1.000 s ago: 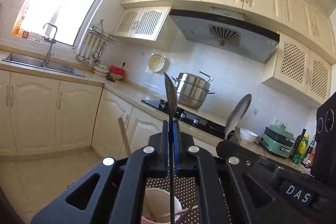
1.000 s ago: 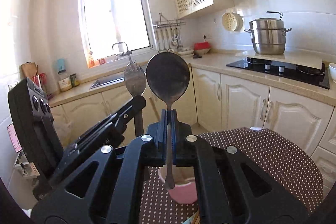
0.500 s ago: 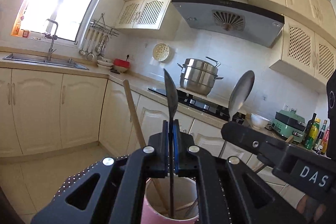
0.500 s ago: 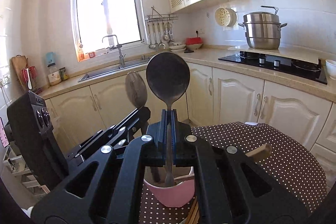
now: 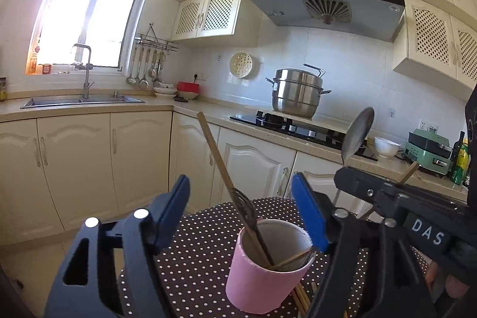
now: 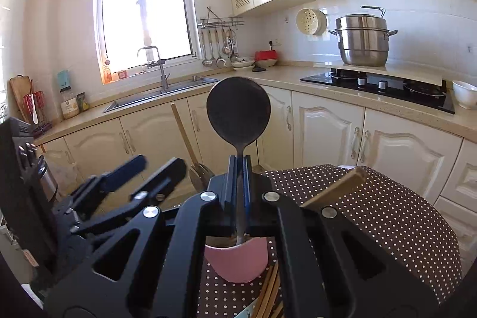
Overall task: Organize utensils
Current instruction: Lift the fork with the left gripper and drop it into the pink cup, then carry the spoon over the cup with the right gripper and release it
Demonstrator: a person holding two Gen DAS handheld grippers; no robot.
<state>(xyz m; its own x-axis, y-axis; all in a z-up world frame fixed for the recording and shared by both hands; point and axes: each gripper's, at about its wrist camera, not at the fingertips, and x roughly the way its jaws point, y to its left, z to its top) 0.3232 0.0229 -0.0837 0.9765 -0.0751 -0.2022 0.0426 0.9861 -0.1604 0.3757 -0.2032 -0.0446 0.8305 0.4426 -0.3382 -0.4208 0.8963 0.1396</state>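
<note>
- left gripper (image 5: 240, 209): jaws apart and opening, blue pads either side of the pink cup (image 5: 268, 267), nothing between them pressed.
- fork (image 5: 249, 224) stands loose in the cup, head up, leaning against the rim on the cup's far-left side, next to a long wooden stick (image 5: 219, 161) that slants up and left out of the cup.
- a thin wooden skewer (image 5: 293, 258) lies across the inside of the cup.
- right gripper (image 6: 240, 187): jaws together, clamped on the spoon (image 6: 238, 112) handle; bowl of the spoon upright above the jaws, handle tip just at the cup's rim, cup directly below.
- pink cup sits on the polka-dot surface (image 6: 387, 198), near its front edge; whether it is dead centre cannot be told.
- chopsticks (image 6: 269, 288) lie flat on the surface just beside the cup base, toward the front edge.
- a wooden handle (image 6: 334, 189) pokes up on the right side of the right gripper; what it belongs to is hidden.
- both grippers are close together over the cup, left one angled in from the left.
</note>
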